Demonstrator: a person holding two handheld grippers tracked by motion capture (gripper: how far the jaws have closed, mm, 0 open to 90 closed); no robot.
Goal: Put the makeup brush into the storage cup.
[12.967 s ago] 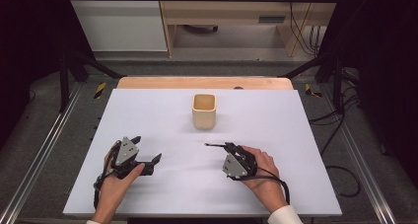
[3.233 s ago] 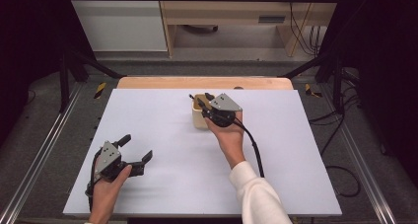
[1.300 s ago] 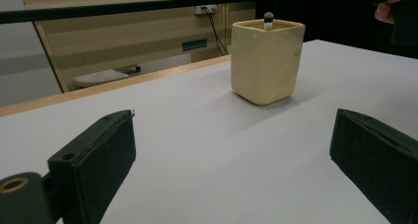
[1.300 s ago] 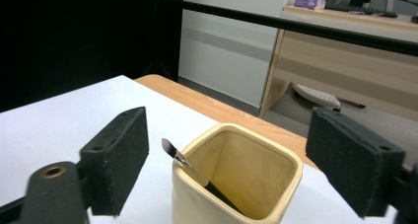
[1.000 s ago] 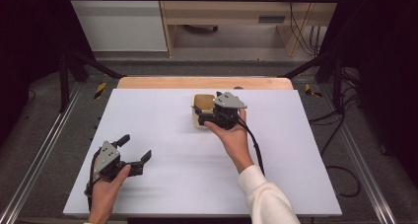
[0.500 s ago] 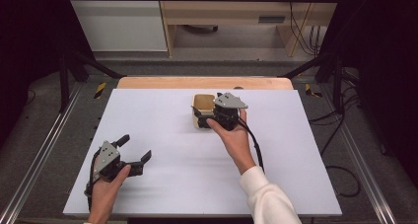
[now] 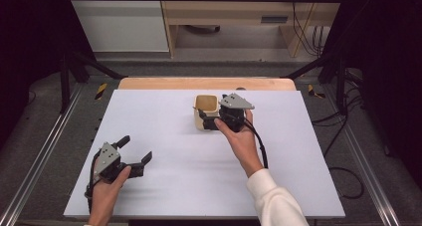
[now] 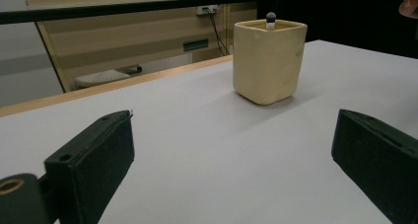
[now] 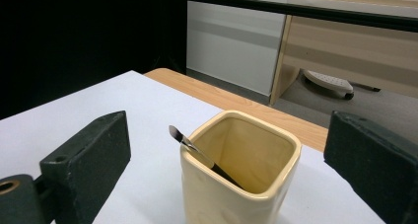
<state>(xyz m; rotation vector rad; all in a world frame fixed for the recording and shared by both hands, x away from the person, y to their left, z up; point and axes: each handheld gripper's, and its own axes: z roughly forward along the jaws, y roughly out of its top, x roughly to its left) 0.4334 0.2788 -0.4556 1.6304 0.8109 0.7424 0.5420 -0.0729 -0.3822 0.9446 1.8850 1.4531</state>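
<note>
Well to the near left of the cup [image 7: 206, 111], we find the left gripper [image 7: 133, 151] resting low over the white table [image 7: 174, 161], held in the person's left hand [image 7: 107, 188]. Its jaws stand wide apart with nothing between them, and in the left gripper view they frame the cup from a distance, which we read as a parked, waiting posture that leaves the working space free.

At the landmark itself, the cream, square-sided cup stands upright toward the far middle of the table, just short of the wooden edge strip [image 7: 206, 83]. Inside it leans a slim tool [image 9: 197, 152] with a flat metallic tip; the tip projects above the rim on one side while the shaft runs down into the cup. In the left gripper view a small dark rounded end [image 8: 270, 17] also peeks over the rim. We judge that the cup serves as a holder, its walls propping the tool so it cannot roll.

Just to the right of the cup, almost against its wall, the right gripper [image 7: 211, 120] is held by the right hand [image 7: 239, 136]. Its jaws are spread wide on either side of the cup and carry nothing, consistent, we judge, with the tool having been let go into the cup.
</note>
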